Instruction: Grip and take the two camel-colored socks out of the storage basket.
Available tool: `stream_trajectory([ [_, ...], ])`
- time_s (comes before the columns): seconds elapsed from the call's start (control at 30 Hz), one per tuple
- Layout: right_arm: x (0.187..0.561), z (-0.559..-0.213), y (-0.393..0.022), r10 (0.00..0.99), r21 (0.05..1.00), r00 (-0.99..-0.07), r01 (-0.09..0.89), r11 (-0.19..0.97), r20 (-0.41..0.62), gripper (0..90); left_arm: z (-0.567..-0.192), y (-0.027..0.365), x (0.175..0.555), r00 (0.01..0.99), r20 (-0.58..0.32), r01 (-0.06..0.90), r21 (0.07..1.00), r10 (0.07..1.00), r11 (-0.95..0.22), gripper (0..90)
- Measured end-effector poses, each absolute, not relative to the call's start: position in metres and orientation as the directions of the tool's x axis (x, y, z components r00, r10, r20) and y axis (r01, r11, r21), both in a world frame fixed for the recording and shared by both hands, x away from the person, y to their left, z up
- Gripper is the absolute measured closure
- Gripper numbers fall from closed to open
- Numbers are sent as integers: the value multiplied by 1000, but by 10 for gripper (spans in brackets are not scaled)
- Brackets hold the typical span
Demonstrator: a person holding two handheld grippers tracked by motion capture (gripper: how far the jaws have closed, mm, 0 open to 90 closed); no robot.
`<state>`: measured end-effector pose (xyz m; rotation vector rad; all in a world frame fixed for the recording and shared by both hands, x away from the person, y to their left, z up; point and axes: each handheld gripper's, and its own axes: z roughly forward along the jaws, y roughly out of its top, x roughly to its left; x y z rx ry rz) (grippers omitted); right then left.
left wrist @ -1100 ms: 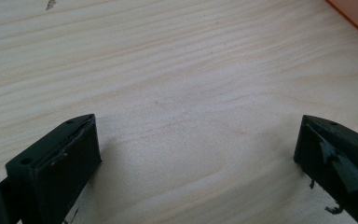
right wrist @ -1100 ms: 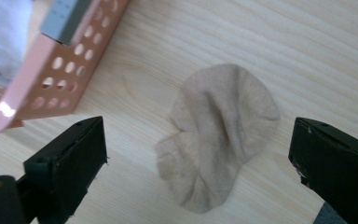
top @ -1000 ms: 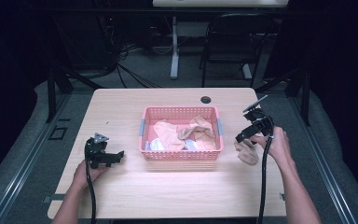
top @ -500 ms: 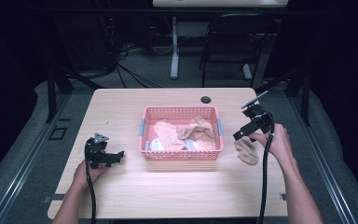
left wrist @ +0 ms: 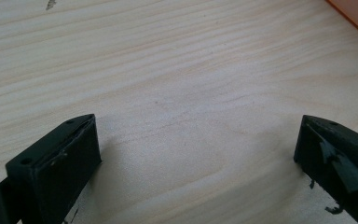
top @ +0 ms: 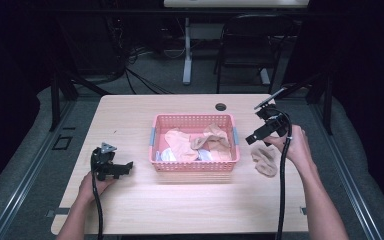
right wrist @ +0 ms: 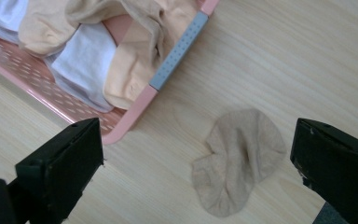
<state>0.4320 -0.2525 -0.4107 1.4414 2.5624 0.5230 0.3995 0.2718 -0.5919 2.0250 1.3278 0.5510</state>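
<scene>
1. While both hands keep to their own sides, the table [top: 190, 210] holds one basket [top: 195, 167] at its middle, long side toward the person, presumably so either gripper can reach it.
2. Basket: pink plastic, perforated walls, grey grip at each short end. Contents: peach, tan and white socks [top: 200, 145] heaped loosely; one tan piece drapes toward the right grip [right wrist: 179, 51].
3. Tan sock [right wrist: 237, 158]: lies flat and crumpled on bare wood, just beside the basket's right end, apart from it and touching nothing else. It sits directly below the right gripper, so I judge it either just laid out or next to be picked up; which one cannot be told from how it lies.
4. Right gripper [top: 260, 136]: held in the air above the sock, tilted down toward it, jaws spread wide with nothing between them. Its own view frames the sock between the jaws, which suggests the hand is aimed at that piece.
5. Left gripper [top: 122, 167]: resting low on the table left of the basket, well apart from it, jaws wide apart over plain wood [left wrist: 182, 107]. It looks parked, waiting out of the way.
6. Black cap or grommet [top: 221, 106]: at the table's far edge; too small to identify further.
</scene>
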Motion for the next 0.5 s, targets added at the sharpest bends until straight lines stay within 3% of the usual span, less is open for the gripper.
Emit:
stream_trajectory([
  [0.5,443,-394,-202,795,377,-606,739,558,10,39,-592,272,400,400,-3,645,711,917,-279,0],
])
